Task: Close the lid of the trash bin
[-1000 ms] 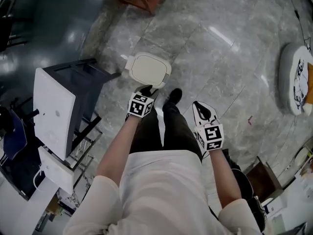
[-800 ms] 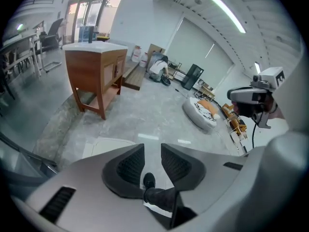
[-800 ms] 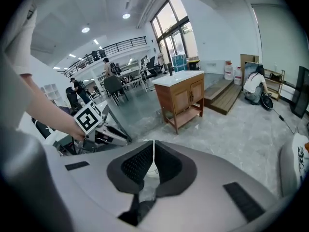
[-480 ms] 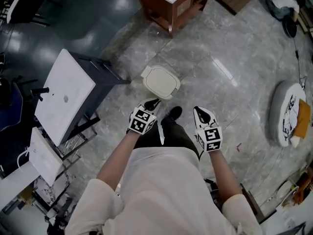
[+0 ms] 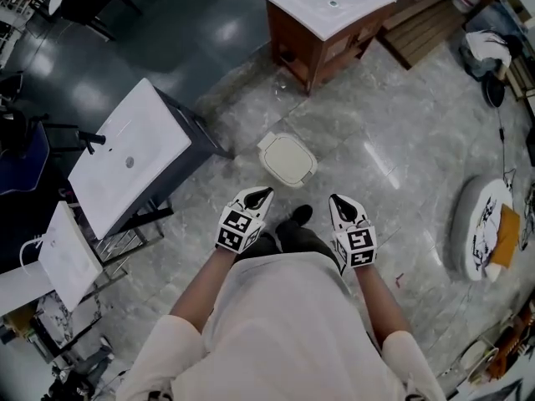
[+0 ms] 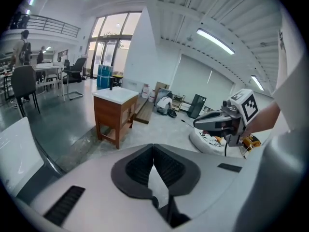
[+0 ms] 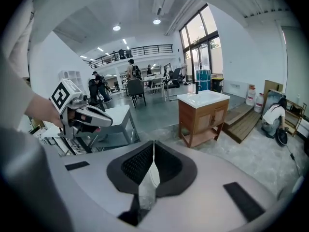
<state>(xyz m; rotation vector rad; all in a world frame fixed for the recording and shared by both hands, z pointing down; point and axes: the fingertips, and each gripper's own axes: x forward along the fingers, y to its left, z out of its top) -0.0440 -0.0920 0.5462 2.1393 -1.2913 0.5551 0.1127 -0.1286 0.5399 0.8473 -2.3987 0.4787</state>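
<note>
a second ago your left gripper (image 5: 260,193) was down at the near edge of the trash bin (image 5: 272,144); now both grippers have come up and back toward you, and the bin sits well clear ahead of them. its lid (image 5: 290,159) lies flat and square on top, with no gap that the head view shows. the left jaws have just been closing and now meet with nothing between them; the jaws of the right gripper (image 5: 339,200) are also together and empty. taken together, the lid looks shut and let go, so the task seems done, with at most a check left that it has seated.

around the bin: the white basin counter (image 5: 134,161) on its dark frame stands just to the bin's left, one corner near it. the wooden vanity (image 5: 330,23) is beyond the bin, apart from it. to the bin's right the marble floor (image 5: 376,124) is open as far as a round white object (image 5: 478,224), well away. your shoe (image 5: 300,215) is just on the near side of the bin, so draw back toward yourself or to the right, not left.
</note>
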